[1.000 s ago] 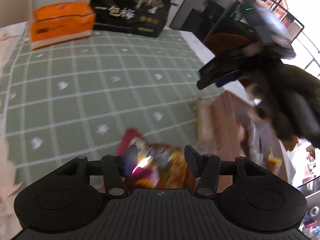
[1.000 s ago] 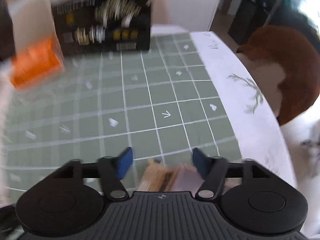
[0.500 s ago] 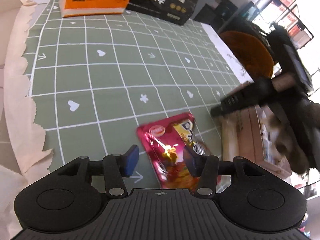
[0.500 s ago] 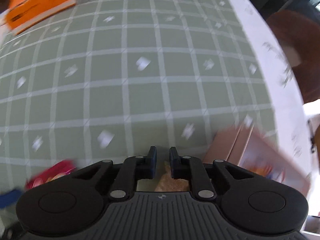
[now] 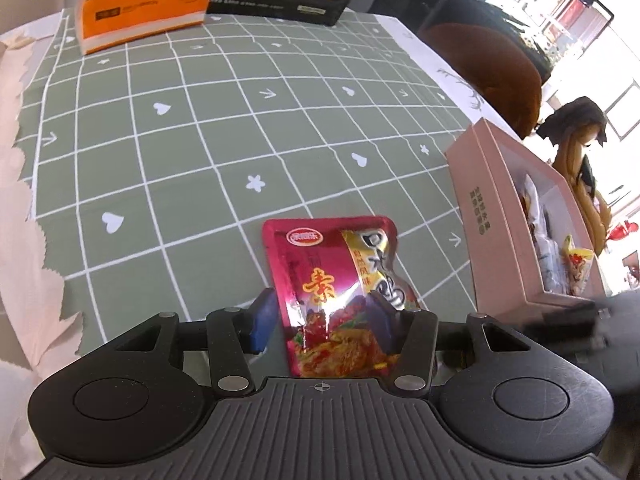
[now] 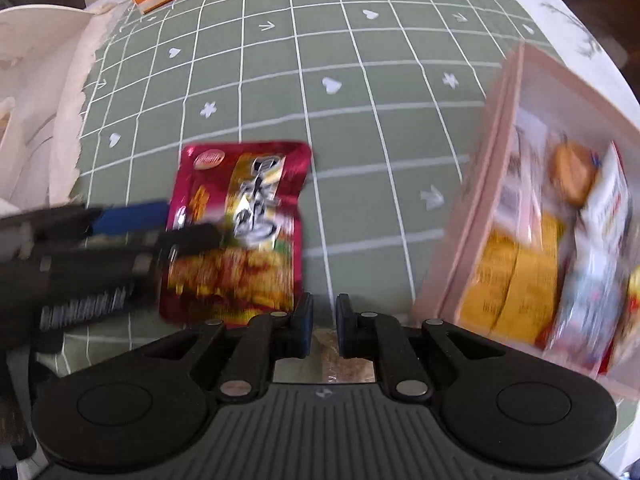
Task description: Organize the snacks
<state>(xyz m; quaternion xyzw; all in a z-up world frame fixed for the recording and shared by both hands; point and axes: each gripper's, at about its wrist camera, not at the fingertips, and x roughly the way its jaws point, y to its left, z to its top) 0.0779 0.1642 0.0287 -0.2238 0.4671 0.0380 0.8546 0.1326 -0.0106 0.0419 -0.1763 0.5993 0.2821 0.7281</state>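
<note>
Since a moment ago my left gripper [image 5: 322,316] has come down low over the red snack packet [image 5: 340,288], which lies flat on the green checked cloth [image 5: 200,140] just left of the pink box [image 5: 500,216]; its blue pads stand apart either side of the packet's near end, gripping nothing. My right gripper [image 6: 322,326] hangs nearly closed, with something brownish glimpsed between its pads, too hidden for me to name. The box's snacks [image 6: 520,272] are blurred.
</note>
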